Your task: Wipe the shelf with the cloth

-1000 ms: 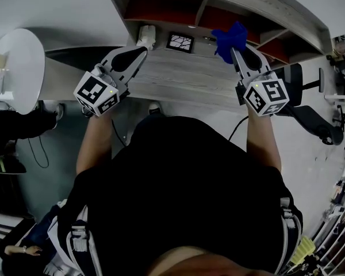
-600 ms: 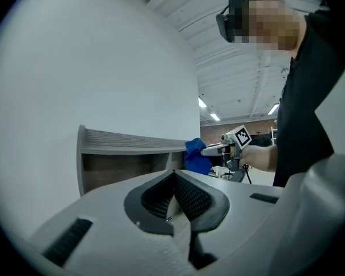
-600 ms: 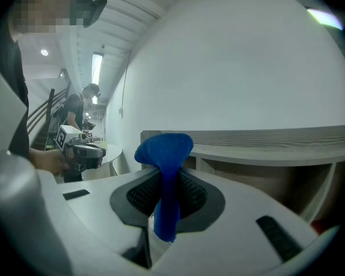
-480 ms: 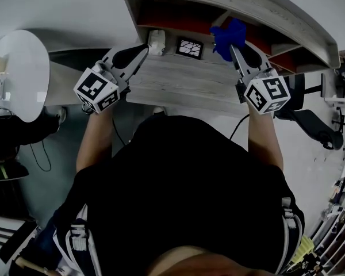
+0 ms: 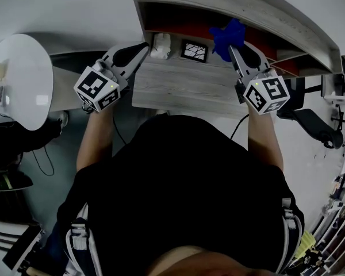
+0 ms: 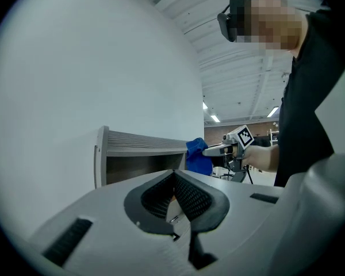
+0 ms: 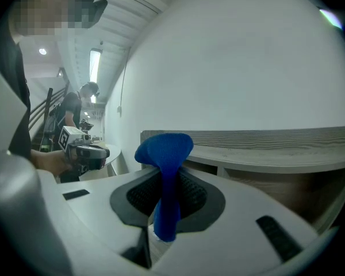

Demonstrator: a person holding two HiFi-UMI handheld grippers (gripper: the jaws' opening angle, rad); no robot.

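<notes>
Blue cloth held up at the shelf's front edge

The cloth [image 5: 229, 36] was pinched between the closed jaws of the right gripper [image 5: 234, 52] and raised against the front edge of the shelf [image 5: 241, 3]. The left gripper [image 5: 139, 52], jaws pressed together on nothing, was held at the back-left corner of the desk [image 5: 184, 88], near a white object [image 5: 160, 45] and a dark card [image 5: 194, 51]. Square black-and-white markers were borne by both cubes.
</notes>
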